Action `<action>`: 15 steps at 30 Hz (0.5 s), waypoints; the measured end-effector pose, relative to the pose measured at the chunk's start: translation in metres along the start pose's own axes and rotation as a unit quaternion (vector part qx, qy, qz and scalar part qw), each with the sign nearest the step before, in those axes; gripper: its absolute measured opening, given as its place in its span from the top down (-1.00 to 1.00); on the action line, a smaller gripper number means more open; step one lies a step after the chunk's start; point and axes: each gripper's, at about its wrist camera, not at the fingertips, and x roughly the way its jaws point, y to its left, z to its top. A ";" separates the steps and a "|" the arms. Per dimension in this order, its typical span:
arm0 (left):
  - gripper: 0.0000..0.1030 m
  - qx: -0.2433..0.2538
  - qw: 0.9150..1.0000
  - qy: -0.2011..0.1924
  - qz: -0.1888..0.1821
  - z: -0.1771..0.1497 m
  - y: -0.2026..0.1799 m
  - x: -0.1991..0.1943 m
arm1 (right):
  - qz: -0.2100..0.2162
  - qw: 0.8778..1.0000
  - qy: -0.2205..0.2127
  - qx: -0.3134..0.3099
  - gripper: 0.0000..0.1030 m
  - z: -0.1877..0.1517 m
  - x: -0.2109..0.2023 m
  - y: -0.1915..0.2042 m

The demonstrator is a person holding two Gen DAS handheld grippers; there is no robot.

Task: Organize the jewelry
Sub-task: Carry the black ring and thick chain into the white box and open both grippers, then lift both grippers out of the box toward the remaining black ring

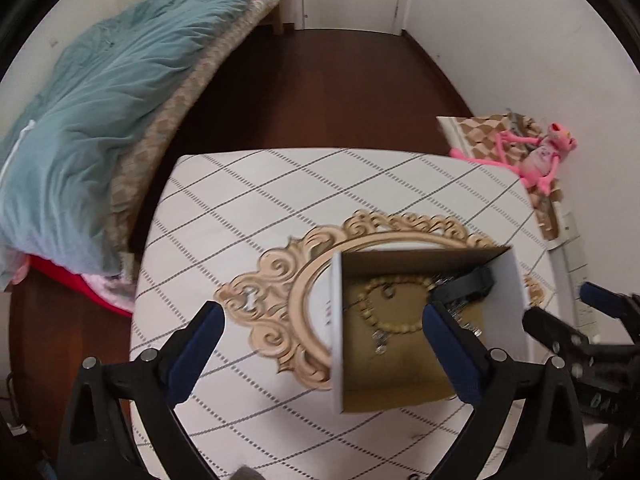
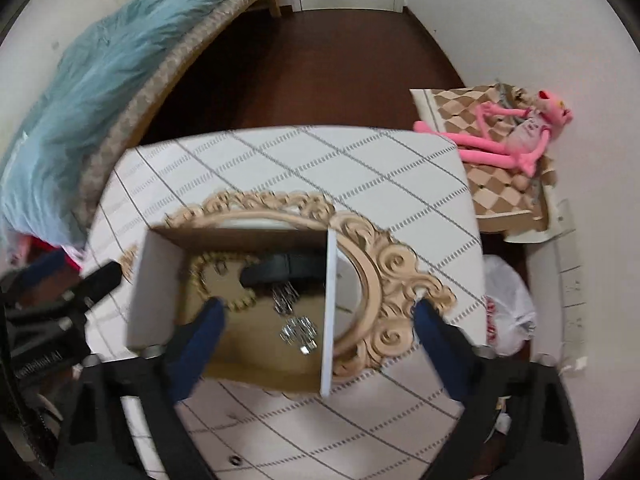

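One open-topped box [image 1: 424,360], bead necklace [image 1: 394,312] looped flat inside

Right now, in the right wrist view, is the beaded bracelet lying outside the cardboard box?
No, the beaded bracelet lies inside the cardboard box, on its floor.

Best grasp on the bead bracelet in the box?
Take the bead bracelet on its near arc, straight from above. It lies flat on the floor of the open-topped cardboard box, whose tall walls block any side approach; the silver chain lies close by.
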 end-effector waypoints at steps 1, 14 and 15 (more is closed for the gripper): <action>-0.97 0.002 1.000 0.000 0.004 -0.005 0.000 0.000 | -0.005 1.000 0.001 -0.001 -0.93 -0.005 0.001 0.001; -0.97 0.005 1.000 -0.001 0.021 -0.046 -0.003 -0.019 | -0.024 1.000 -0.007 0.008 -0.93 -0.050 -0.008 0.011; -0.97 0.005 1.000 -0.005 0.022 -0.048 -0.003 -0.024 | -0.027 1.000 -0.009 0.007 -0.93 -0.052 -0.012 0.012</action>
